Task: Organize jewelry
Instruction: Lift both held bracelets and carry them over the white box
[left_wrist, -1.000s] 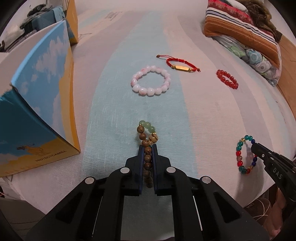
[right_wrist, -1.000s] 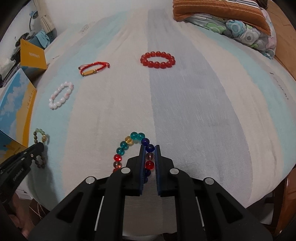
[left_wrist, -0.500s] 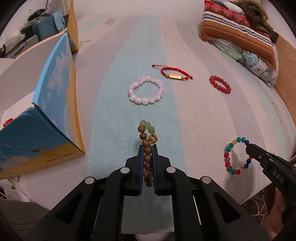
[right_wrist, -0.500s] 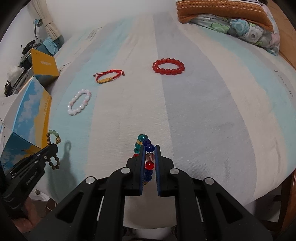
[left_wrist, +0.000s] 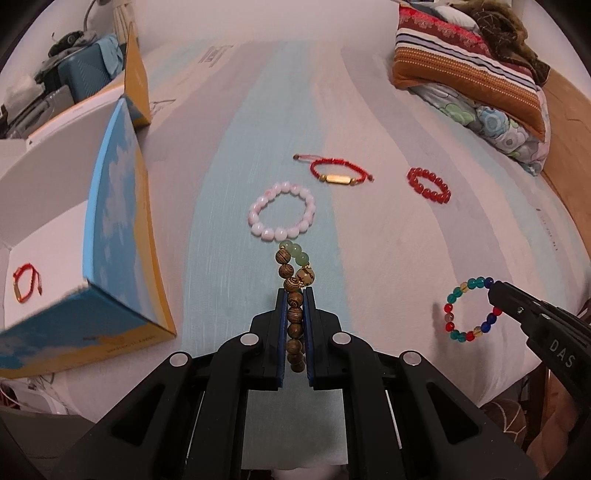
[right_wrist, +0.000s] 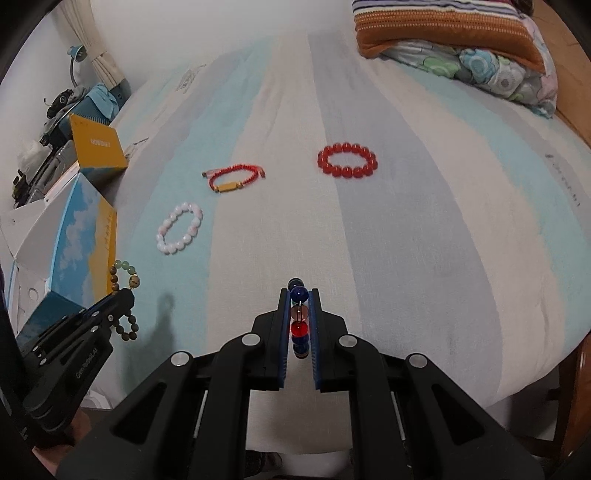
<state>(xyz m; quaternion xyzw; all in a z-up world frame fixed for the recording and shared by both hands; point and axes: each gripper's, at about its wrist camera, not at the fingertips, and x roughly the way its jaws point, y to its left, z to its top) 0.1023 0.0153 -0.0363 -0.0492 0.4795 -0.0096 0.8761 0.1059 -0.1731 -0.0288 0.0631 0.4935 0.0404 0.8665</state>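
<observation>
My left gripper (left_wrist: 296, 295) is shut on a brown wooden bead bracelet (left_wrist: 291, 280) with green beads at its tip, held above the striped bedsheet (left_wrist: 369, 240). My right gripper (right_wrist: 299, 295) is shut on a multicoloured glass bead bracelet (right_wrist: 299, 317), which hangs as a ring (left_wrist: 469, 310) in the left wrist view. The wooden bracelet (right_wrist: 123, 280) and left gripper (right_wrist: 123, 295) show at the left of the right wrist view. On the sheet lie a pink bead bracelet (left_wrist: 282, 216), a red cord bracelet with a gold bar (left_wrist: 338, 173) and a red bead bracelet (left_wrist: 428, 184).
An open white box with blue sky-print walls (left_wrist: 110, 206) stands at the left bed edge, with a red cord bracelet (left_wrist: 26, 282) inside it. Striped and floral pillows (left_wrist: 469, 74) lie at the far right. A yellow box flap (right_wrist: 98, 146) stands behind the box.
Both grippers have risen off the sheet with their bracelets, which now hang free. The bed and the other bracelets look farther away.
</observation>
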